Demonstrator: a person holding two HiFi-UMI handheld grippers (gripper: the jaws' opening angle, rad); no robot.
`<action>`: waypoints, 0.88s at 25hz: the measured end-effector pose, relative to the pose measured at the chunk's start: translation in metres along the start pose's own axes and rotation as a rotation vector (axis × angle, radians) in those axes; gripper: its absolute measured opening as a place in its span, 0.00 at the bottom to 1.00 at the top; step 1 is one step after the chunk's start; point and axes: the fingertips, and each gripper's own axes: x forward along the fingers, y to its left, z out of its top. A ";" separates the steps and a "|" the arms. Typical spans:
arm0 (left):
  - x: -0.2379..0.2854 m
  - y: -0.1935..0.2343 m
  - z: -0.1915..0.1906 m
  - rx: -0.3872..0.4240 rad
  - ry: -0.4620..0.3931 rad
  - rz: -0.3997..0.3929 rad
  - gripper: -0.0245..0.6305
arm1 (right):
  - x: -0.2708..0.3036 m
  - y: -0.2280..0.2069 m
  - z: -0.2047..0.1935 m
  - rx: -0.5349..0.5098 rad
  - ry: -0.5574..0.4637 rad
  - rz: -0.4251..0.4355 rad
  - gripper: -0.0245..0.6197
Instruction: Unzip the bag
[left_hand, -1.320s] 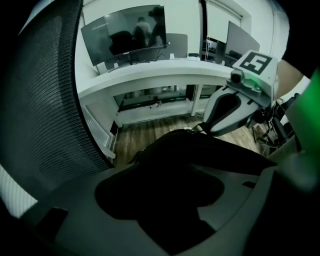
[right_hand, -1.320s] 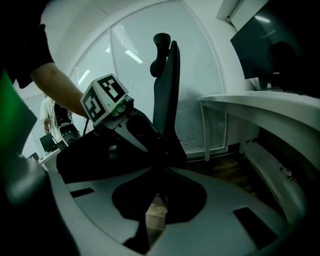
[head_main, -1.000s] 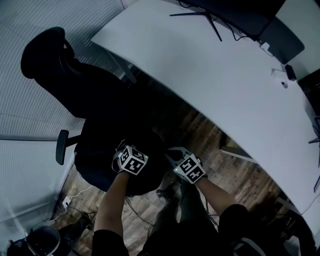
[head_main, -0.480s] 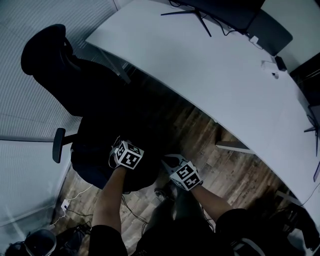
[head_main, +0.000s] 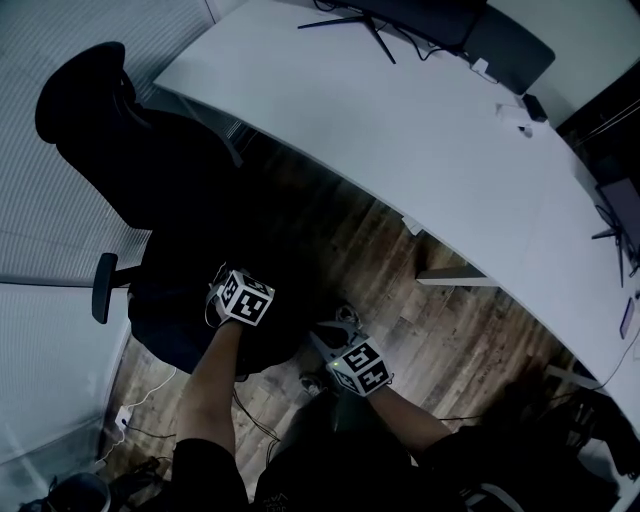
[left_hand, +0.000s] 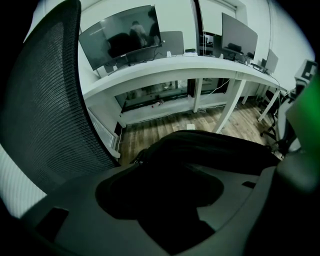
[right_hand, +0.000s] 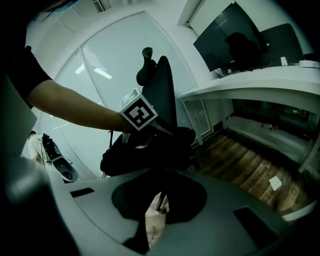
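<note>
head view: a black bag (head_main: 175, 315) lies on the seat of a dark office chair (head_main: 95, 115), which stands on the wood floor (head_main: 440, 330) in front of a long white worktop (head_main: 420, 130). the left hand-held gripper (head_main: 238, 296) is over the bag's near edge. the right hand-held gripper (head_main: 330, 345) hangs just off the seat on the person's side, near the left one but apart from it.

left gripper view: the bag fills the space ahead of the jaws. black jaws and black cloth run together in the dark, so i cannot tell how wide they stand or whether they pinch the cloth. the chair's mesh back rises at left.

right gripper view: the jaws are nearly together, nipping a thin dark zip pull (right_hand: 160, 197) that runs up taut to the bag. the left hand-held gripper's marker cube sits above the bag.
</note>
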 end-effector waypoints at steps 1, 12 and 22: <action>0.000 0.000 0.000 0.000 0.000 0.003 0.45 | -0.002 0.004 -0.002 0.008 -0.003 -0.003 0.12; -0.008 -0.007 -0.011 -0.008 -0.003 0.024 0.45 | -0.017 0.055 -0.032 0.078 -0.018 -0.020 0.12; -0.011 -0.014 -0.019 -0.029 -0.009 0.014 0.45 | -0.026 0.101 -0.050 0.024 0.022 0.029 0.12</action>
